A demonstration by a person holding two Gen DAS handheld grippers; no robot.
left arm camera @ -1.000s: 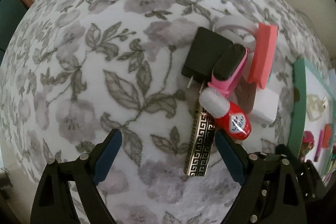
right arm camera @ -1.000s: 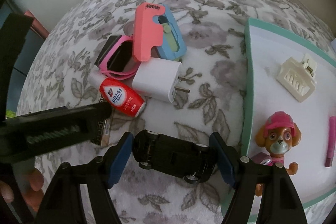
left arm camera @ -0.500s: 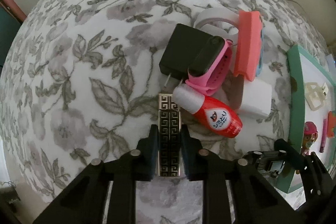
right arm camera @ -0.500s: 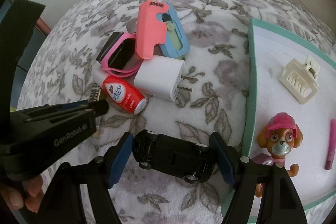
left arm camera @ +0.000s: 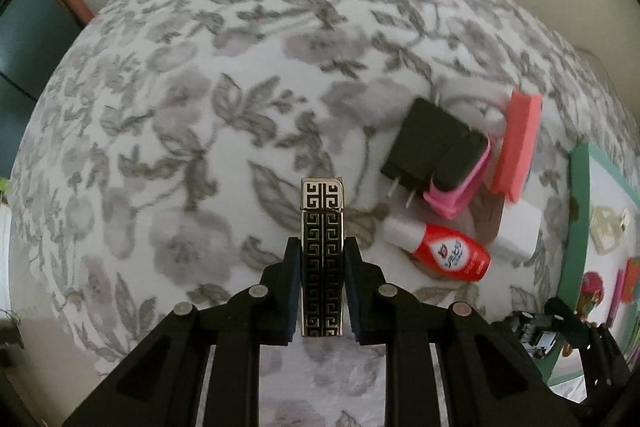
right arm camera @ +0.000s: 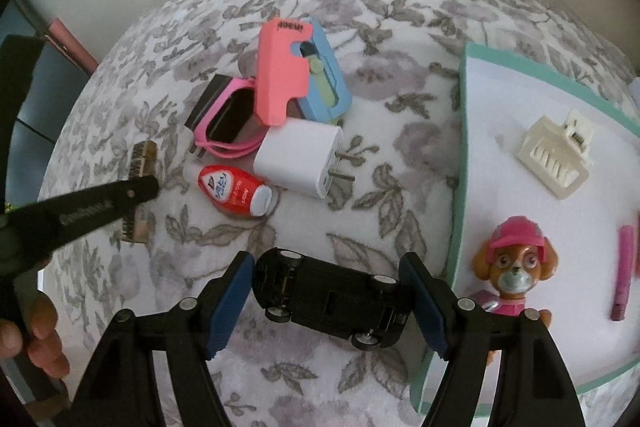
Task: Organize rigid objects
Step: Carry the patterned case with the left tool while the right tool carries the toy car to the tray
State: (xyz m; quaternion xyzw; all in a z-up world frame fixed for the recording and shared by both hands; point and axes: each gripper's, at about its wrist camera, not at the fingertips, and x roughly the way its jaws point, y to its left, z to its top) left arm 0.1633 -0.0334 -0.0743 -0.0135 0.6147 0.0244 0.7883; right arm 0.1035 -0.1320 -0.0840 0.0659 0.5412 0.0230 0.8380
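Left tongs [left arm camera: 322,291] clamped narrow on the patterned lighter [left arm camera: 322,259], its long axis running straight out along the fingers, cap end forward; it looked lifted off the floral cloth [left arm camera: 200,107], though blur made that hard to confirm. Right tongs [right arm camera: 326,297] spread wide around the black toy car [right arm camera: 330,297], which lay upside down, wheels up, long axis crosswise between the pads; contact unclear, possibly just touching both ends. Green-rimmed tray [right arm camera: 460,147] sat at the worktop's right edge, already carrying a cream hair clip [right arm camera: 554,153] and pup figure [right arm camera: 514,267]. Tray lay to the right of both tongs, the right tongs just beside its rim, the left well apart from it. Remaining pile near worktop middle: white charger [right arm camera: 300,159], red bottle [right arm camera: 234,191], pink watch [right arm camera: 226,119], coral holder [right arm camera: 282,67]. Likely next: carry both items rightward to the tray.
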